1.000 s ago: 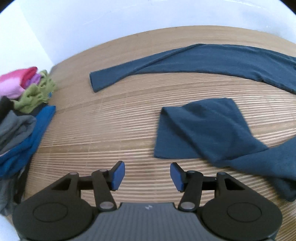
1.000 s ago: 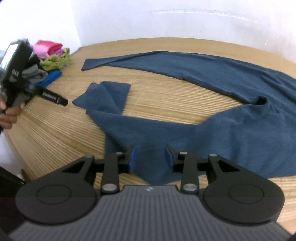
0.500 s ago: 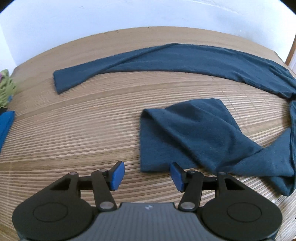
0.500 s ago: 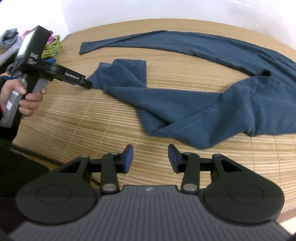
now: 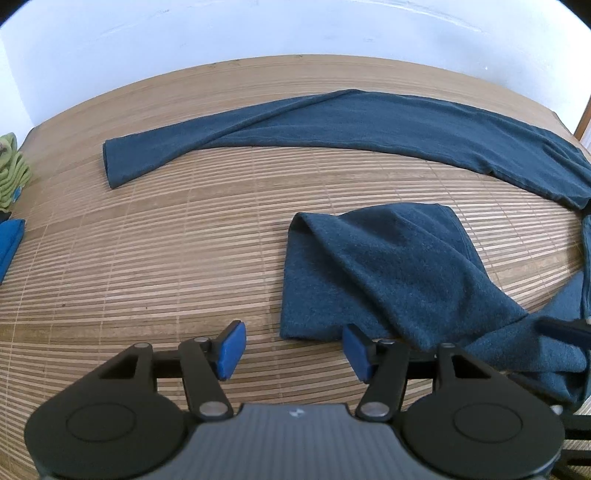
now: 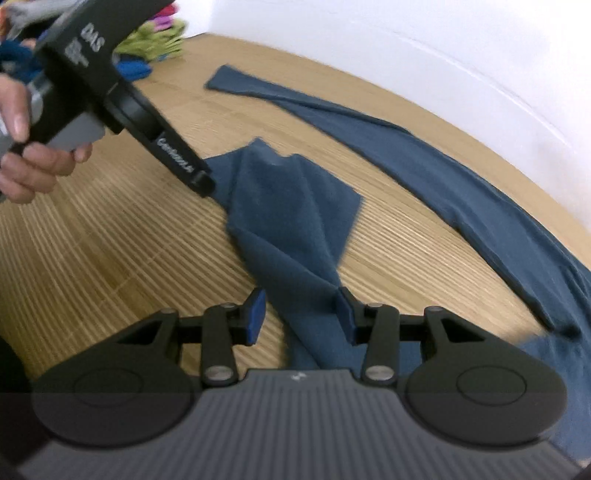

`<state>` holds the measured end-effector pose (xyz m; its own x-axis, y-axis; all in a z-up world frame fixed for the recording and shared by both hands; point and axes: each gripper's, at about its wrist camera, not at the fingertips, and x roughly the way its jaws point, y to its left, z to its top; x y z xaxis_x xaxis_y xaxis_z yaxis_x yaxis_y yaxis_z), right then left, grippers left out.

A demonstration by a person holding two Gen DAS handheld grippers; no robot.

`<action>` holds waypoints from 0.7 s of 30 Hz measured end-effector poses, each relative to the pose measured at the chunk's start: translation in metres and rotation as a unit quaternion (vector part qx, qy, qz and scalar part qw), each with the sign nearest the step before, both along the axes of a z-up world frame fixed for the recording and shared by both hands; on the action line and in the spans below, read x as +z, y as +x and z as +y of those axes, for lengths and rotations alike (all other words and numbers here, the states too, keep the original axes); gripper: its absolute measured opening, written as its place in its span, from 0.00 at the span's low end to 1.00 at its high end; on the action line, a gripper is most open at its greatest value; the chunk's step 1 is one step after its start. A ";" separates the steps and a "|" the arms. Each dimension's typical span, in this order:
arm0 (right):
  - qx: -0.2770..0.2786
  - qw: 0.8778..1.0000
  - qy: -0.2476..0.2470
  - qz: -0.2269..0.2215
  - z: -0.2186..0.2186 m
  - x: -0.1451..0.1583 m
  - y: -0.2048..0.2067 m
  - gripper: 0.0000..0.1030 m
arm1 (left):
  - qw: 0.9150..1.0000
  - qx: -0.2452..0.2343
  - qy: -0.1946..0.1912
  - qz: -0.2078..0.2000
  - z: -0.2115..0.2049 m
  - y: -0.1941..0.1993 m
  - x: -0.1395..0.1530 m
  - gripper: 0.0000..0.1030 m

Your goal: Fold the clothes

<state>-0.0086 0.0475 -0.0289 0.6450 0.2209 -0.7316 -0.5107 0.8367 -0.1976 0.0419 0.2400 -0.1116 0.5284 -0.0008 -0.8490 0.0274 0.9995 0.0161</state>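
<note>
A dark blue long-sleeved top lies on the bamboo mat (image 5: pixel 166 258). One sleeve (image 5: pixel 332 125) stretches along the far side. The other sleeve (image 5: pixel 388 266) lies bunched and doubled over near me. My left gripper (image 5: pixel 293 350) is open, low over the mat, with that sleeve's near corner just ahead of its right pad. In the right wrist view a hand (image 6: pixel 33 170) holds the left gripper (image 6: pixel 199 181), whose tip is at the sleeve's end (image 6: pixel 295 206). My right gripper (image 6: pixel 301 319) is open, and the sleeve's narrow part runs under and between its fingers.
A pile of other clothes sits at the mat's left end: a green piece (image 5: pixel 11 173), a bright blue one (image 5: pixel 9 243), and more colours in the right wrist view (image 6: pixel 155 40). A white wall (image 5: pixel 295 29) runs behind the mat.
The left view has swung right, so the pile slid off to the left and the bunched sleeve came closer. The right gripper's jaws widened, and it rolled and moved left along the garment to the sleeve.
</note>
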 end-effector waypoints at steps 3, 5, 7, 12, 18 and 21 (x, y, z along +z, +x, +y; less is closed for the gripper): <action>0.025 1.000 -0.004 0.008 0.005 -0.007 0.012 0.43 | 1.000 0.004 -0.004 0.000 0.003 0.000 0.000 0.59; 0.023 1.000 -0.001 0.005 0.004 -0.008 0.019 0.39 | 1.000 0.003 -0.004 -0.001 0.005 -0.001 -0.001 0.59; 0.007 1.000 0.020 0.010 -0.002 -0.003 0.025 0.20 | 1.000 0.001 -0.008 -0.003 0.007 -0.002 -0.001 0.60; -0.051 0.991 0.120 -0.003 -0.036 0.027 0.030 0.14 | 0.999 -0.023 -0.037 -0.025 0.010 -0.001 0.002 0.61; -0.079 0.985 0.150 -0.014 -0.060 0.039 0.027 0.14 | 0.989 -0.043 -0.133 -0.048 0.005 0.019 0.001 0.65; -0.085 0.983 0.160 -0.012 -0.063 0.039 0.023 0.14 | 0.989 -0.047 -0.133 -0.040 -0.005 0.035 -0.006 0.64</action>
<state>0.0141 -0.0157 0.0098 0.7084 0.3238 -0.6271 -0.3557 0.9313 0.0791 0.0772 0.2351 -0.1178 0.5813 -0.2705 -0.7674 0.1296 0.9619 -0.2409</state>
